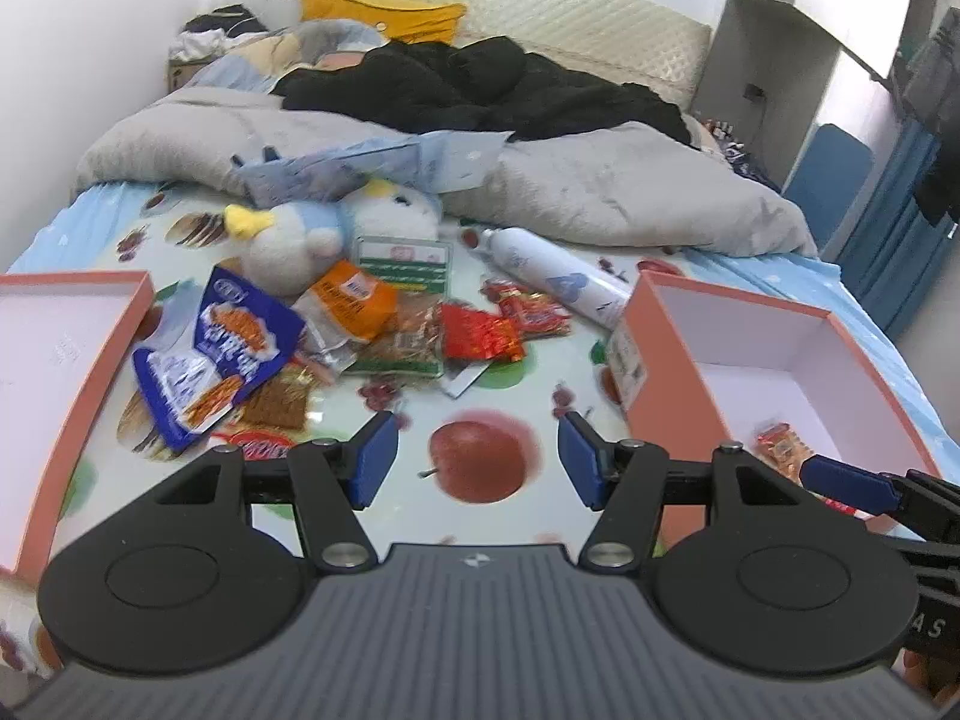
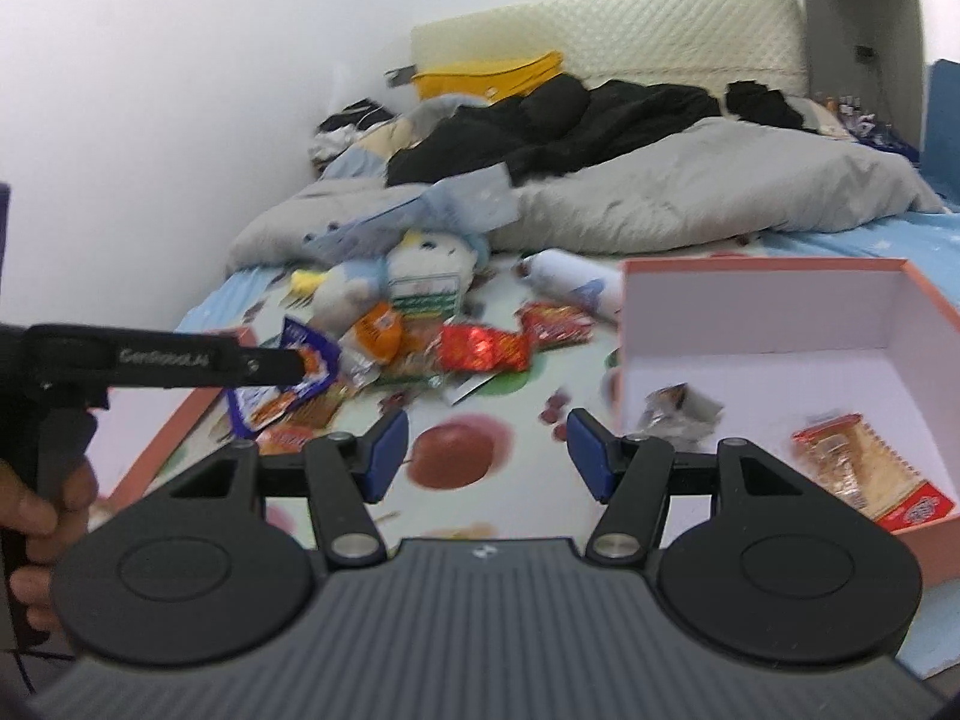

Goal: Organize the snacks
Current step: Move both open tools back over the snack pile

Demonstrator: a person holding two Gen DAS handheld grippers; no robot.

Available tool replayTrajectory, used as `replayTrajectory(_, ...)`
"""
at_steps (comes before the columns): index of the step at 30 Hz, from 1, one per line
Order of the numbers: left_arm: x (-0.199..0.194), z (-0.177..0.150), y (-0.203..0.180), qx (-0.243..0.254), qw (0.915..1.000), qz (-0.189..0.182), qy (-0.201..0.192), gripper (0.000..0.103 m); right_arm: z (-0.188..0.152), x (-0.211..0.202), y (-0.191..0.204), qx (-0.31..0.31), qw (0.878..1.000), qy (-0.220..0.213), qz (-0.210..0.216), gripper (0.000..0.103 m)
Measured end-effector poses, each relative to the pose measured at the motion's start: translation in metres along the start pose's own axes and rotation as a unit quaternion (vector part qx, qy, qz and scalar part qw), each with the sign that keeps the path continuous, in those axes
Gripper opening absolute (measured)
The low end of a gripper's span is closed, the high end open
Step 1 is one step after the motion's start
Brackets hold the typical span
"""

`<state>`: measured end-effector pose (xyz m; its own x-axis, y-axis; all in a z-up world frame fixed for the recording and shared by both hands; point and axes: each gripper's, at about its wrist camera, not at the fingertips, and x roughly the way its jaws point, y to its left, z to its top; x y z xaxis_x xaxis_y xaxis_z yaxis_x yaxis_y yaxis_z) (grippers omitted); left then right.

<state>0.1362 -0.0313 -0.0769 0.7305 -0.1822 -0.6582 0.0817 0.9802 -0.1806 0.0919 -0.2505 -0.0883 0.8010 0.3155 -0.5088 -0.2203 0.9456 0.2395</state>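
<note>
Two pink cardboard boxes, one (image 1: 66, 360) left and one (image 1: 738, 348) right, flank the empty, open left tool (image 1: 477, 459); right tool (image 2: 487, 453) likewise open, empty; two wrapped snacks (image 2: 864, 468) inside right box; strap reads "GenRobot.AI" (image 2: 163, 356).

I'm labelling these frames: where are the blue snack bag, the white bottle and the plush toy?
blue snack bag (image 1: 219, 354): left wrist view, middle of its printed front.
white bottle (image 1: 549, 276): left wrist view, mid-body.
plush toy (image 1: 312, 240): left wrist view, its white belly.
</note>
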Motion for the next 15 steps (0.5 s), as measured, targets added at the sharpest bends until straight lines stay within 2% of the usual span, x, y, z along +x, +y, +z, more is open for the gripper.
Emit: replayTrajectory(15,0.034,-0.013,0.082,-0.041,0.9981,0.035,0.029,0.072,-0.011,0.056,0.055,-0.047,0.997,0.038,0.053,0.061)
